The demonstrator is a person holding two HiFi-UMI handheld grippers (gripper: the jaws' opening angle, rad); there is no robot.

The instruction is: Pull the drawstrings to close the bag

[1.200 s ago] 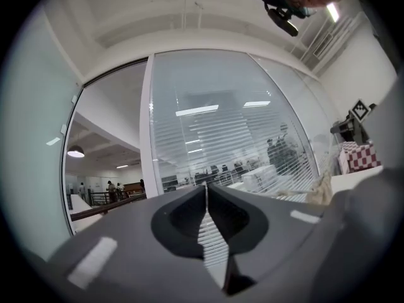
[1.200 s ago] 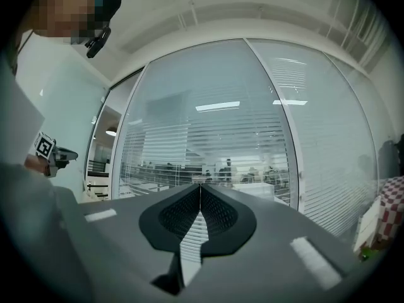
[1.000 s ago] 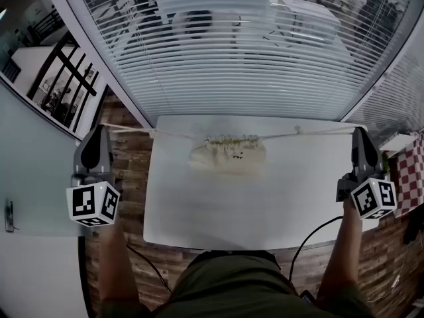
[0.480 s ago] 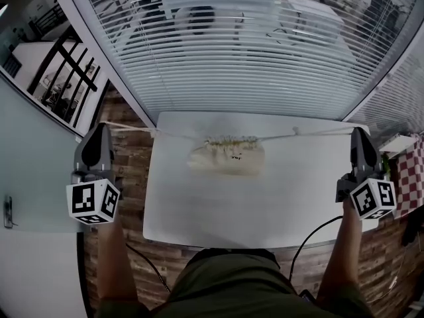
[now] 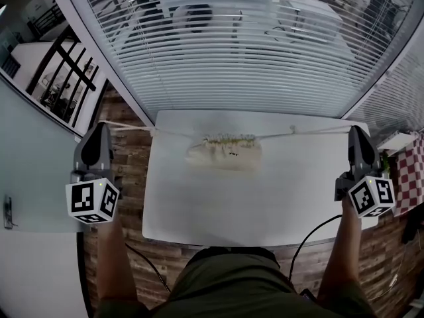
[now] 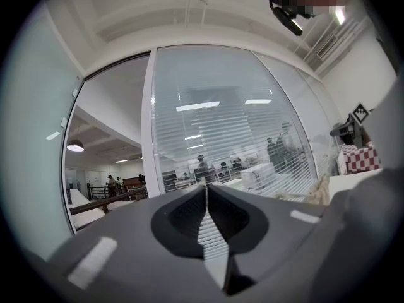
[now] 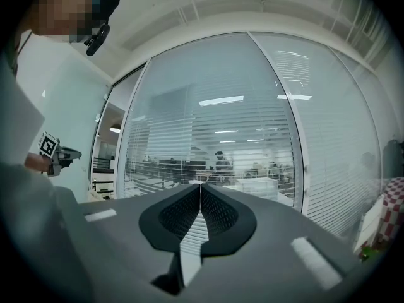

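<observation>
Jaws on both sides are pressing tight together. The left gripper (image 5: 101, 127) is pinching the end of the left drawstring (image 5: 129, 127), and the right gripper (image 5: 356, 130) is pinching the right drawstring (image 5: 324, 130). Both cords are running taut and nearly straight out from the bag (image 5: 225, 156), which is lying at the far middle of the white table (image 5: 245, 204) with its mouth bunching into puckers along its far edge. A small knot (image 5: 293, 130) is sitting on the right drawstring, between bag and gripper. The left gripper is hanging beyond the table's left edge, over the brown floor (image 5: 129, 171). The right one is hovering at the table's right edge. Both are pointing level toward the window blinds (image 5: 218, 45).
</observation>
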